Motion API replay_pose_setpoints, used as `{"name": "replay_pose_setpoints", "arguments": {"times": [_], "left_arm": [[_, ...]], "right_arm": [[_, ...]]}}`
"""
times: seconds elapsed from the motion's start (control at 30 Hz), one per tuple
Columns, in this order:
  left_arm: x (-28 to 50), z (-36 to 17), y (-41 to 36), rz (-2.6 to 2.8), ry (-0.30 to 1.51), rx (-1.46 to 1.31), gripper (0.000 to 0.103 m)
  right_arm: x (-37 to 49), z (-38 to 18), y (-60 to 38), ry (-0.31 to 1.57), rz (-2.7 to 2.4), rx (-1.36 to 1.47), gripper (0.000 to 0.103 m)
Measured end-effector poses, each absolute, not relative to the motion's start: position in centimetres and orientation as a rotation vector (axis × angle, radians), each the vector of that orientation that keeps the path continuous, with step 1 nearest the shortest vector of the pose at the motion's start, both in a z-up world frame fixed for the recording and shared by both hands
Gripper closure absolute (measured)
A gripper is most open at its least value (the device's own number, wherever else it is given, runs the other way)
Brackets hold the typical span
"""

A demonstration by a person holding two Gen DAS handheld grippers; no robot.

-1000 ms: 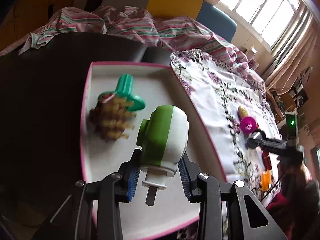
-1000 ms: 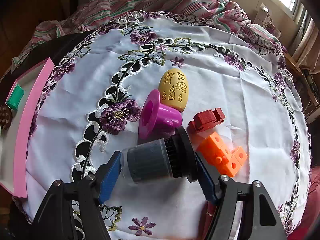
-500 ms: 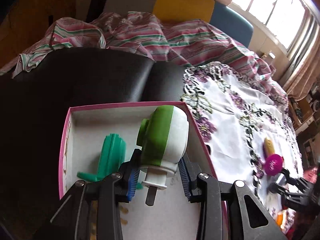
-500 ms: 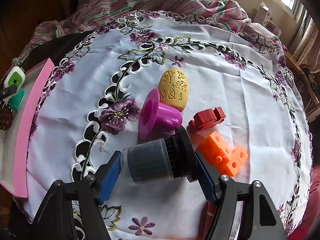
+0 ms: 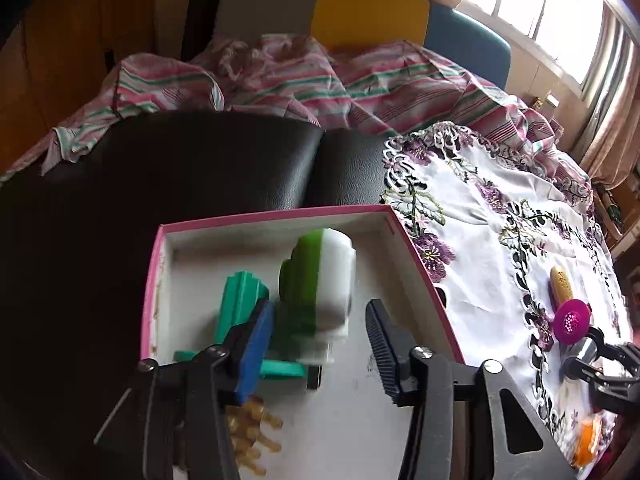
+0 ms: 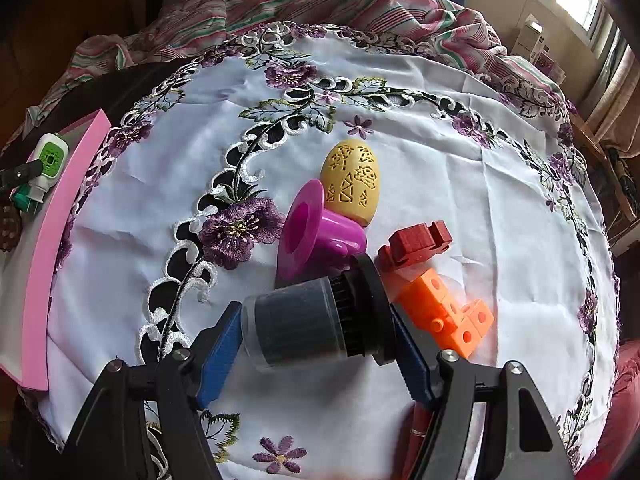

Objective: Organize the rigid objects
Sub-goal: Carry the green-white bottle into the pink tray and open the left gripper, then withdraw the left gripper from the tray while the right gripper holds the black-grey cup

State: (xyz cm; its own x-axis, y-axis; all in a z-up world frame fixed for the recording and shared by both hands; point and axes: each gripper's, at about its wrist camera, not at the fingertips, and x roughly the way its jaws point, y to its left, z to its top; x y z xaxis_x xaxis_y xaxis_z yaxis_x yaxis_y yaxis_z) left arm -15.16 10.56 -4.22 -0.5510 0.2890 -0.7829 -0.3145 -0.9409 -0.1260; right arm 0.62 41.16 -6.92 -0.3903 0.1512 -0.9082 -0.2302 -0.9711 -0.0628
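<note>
— Left claw (image 5: 320, 332) hangs over the pink-rimmed tray (image 5: 416, 256), jaws spread wide, gripping nothing. Between them, blurred, sits the green-and-white plug-in gadget (image 5: 320, 276), apparently free of both pads.

— Blurred because it is dropping?

— My guess, yes. It lies inside the tray, beside the teal plastic piece (image 5: 236, 300), with the brown spiky thing (image 5: 252, 436) nearer the camera. Whether it touches the tray floor I cannot tell.

— So how does the person finish this well?

— Keep the jaws apart and lift straight up and back, so neither pad clips the gadget or knocks the teal piece. Its metal prong points toward the claw; dragging forward could catch it.

— And the other hand?

— Right claw (image 6: 320, 340) is clamped on the dark ribbed jar (image 6: 296, 328), lying sideways, one pad on its clear base, the other on its black lid, low over the embroidered white cloth (image 6: 400, 100). Just beyond sit the magenta funnel-shaped cup (image 6: 312, 232), the yellow pierced egg (image 6: 352, 180), the dark red block (image 6: 416, 240) and the orange cube piece (image 6: 444, 312).

— Next for that one?

— Likely the tray, at far left in its view. The jar is round, so a firm, level carry matters.
</note>
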Motion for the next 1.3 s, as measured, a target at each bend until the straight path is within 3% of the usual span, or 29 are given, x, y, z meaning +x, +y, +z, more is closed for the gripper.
{"name": "replay_pose_setpoints", "arguments": {"times": [0.33, 1.3], "left_arm": [[-8.7, -2.2, 9.7, 2.567, 0.114, -1.178, 0.040], [-3.0, -2.8, 4.3, 2.638, 0.110, -1.259, 0.033]], "right_arm": [[0.7, -6.9, 41.6, 0.157, 2.438, -1.586, 0.031], [0.7, -7.4, 40.4, 0.006, 2.420, -1.589, 0.032]]}}
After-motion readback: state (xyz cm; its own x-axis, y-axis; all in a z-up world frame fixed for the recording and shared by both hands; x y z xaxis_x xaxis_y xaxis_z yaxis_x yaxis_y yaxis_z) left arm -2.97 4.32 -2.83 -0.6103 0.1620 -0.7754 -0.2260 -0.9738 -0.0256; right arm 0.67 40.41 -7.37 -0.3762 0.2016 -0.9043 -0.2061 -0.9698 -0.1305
